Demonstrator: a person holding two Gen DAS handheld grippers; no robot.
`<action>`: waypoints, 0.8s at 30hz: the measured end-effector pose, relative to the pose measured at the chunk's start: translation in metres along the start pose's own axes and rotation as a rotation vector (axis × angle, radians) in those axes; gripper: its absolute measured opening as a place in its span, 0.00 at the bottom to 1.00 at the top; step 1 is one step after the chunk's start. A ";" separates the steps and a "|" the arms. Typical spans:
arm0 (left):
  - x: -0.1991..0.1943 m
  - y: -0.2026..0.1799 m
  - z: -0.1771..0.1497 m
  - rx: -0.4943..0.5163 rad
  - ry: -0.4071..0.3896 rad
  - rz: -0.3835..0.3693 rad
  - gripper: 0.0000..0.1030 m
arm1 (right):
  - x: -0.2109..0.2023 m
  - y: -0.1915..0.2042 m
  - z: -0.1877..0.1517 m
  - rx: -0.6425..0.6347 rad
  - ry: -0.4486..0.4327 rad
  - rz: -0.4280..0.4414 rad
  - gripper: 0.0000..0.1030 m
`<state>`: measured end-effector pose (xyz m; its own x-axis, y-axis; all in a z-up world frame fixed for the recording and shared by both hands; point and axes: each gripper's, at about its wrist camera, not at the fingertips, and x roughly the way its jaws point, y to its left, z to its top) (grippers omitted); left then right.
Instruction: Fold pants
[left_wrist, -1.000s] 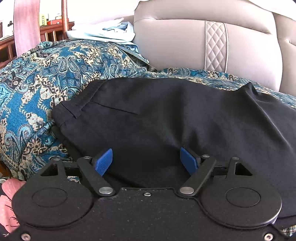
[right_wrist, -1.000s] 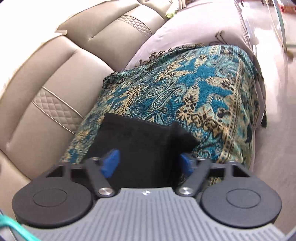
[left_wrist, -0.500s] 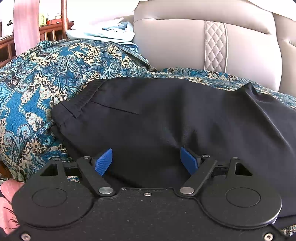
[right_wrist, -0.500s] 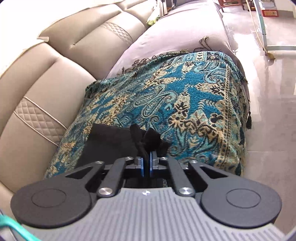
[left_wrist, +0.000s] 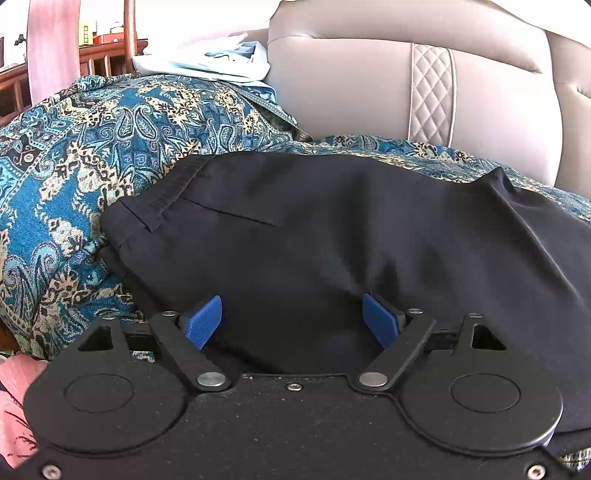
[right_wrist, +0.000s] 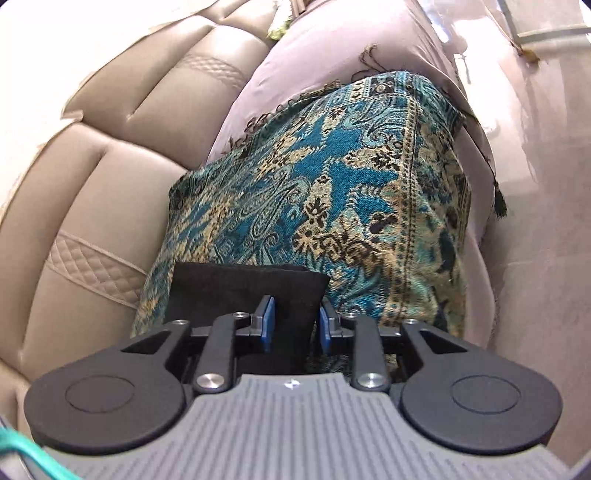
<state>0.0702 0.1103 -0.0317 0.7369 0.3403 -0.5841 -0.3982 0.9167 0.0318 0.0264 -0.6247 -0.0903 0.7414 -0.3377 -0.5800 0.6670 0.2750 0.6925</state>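
Left and right wrist views of a pants-folding task on a sofa. The black pants (left_wrist: 332, 229) lay spread over a blue paisley throw (left_wrist: 74, 177) that covered the seat of the beige sofa (left_wrist: 351, 81), the waistband toward the left of the left wrist view and the leg ends (right_wrist: 243, 284) stacked flat in the right wrist view. The left gripper (left_wrist: 291, 317) stood with its blue pads (left_wrist: 203, 321) wide apart above the near edge of the cloth; nothing was pinched between them. The right gripper (right_wrist: 292, 325) had its jaws at a narrow gap and opening, with the corner of the leg hem between the pads but apparently not pressed by them. The step in hand was judged to be the preparation of a lengthwise fold: the garment seemed already laid leg on leg, while no fold of hem toward waistband was yet visible. The next move would call for a firm pinch through both layers at the hem corner, a matching hold at the near edge by the left gripper, and a carry of the leg ends toward the waistband without dragging the throw. A pile of pale laundry (left_wrist: 207, 62) lay beyond, well apart.
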 end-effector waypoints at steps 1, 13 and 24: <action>0.000 0.000 0.000 0.001 -0.001 0.001 0.80 | -0.001 0.000 -0.001 -0.022 0.012 0.006 0.36; -0.001 -0.002 0.000 -0.003 -0.002 0.011 0.80 | 0.010 0.030 -0.009 -0.227 -0.065 -0.028 0.72; -0.001 -0.004 0.000 -0.007 -0.003 0.018 0.80 | 0.007 0.089 -0.048 -0.492 -0.044 -0.018 0.07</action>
<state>0.0705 0.1062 -0.0313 0.7313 0.3569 -0.5812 -0.4147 0.9092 0.0366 0.0943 -0.5598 -0.0530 0.7329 -0.3810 -0.5636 0.6432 0.6578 0.3919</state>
